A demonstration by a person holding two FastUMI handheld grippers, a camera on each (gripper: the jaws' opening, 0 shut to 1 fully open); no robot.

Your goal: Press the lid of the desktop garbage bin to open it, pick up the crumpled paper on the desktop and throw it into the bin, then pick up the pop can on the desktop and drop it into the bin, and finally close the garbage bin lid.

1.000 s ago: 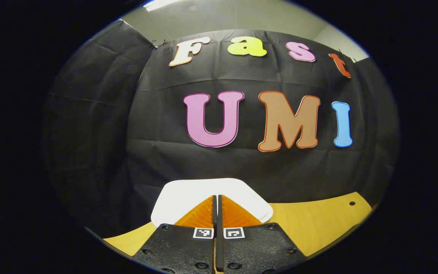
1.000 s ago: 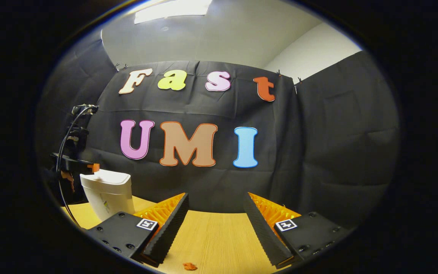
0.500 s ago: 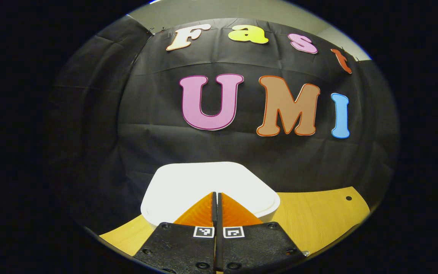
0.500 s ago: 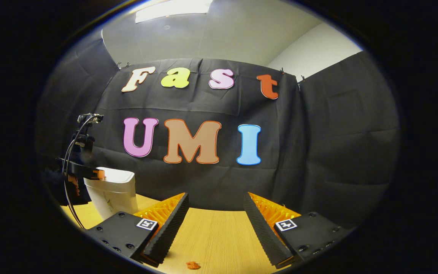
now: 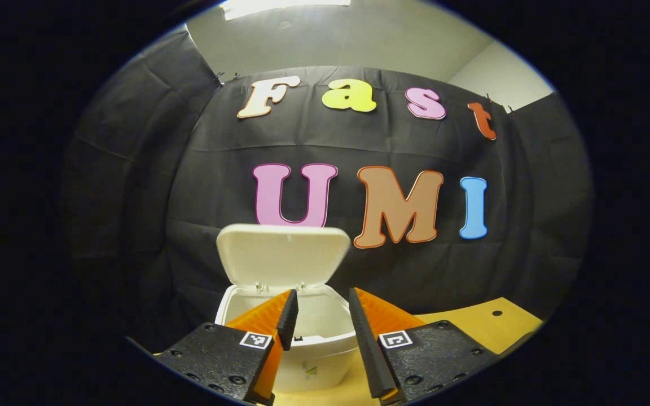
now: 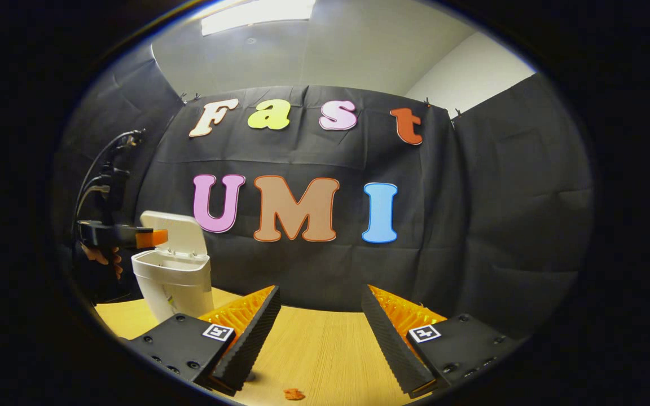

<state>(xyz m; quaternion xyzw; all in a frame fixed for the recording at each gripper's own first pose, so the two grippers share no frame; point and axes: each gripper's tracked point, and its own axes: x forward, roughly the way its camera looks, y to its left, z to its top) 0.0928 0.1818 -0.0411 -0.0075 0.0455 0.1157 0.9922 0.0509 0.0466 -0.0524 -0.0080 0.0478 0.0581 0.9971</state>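
The white desktop bin [image 5: 302, 349] stands just ahead in the left gripper view, its lid [image 5: 282, 255] flipped up and standing upright at the back. My left gripper [image 5: 320, 307] hovers over the bin's open mouth with its fingers apart and nothing between them. In the right gripper view the same bin [image 6: 174, 282] sits at the far left of the wooden table [image 6: 325, 349], with the left gripper [image 6: 150, 238] above its rim. My right gripper [image 6: 319, 304] is open over bare tabletop.
A small orange scrap [image 6: 294, 394] lies on the table near the bottom of the right gripper view. A hand [image 6: 99, 256] and cables show behind the left gripper. The table's far right corner has a small hole [image 5: 496, 312].
The bin lid, flat and closed under my shut left gripper before, has sprung up. My left gripper has lifted back and opened. The right gripper has barely moved.
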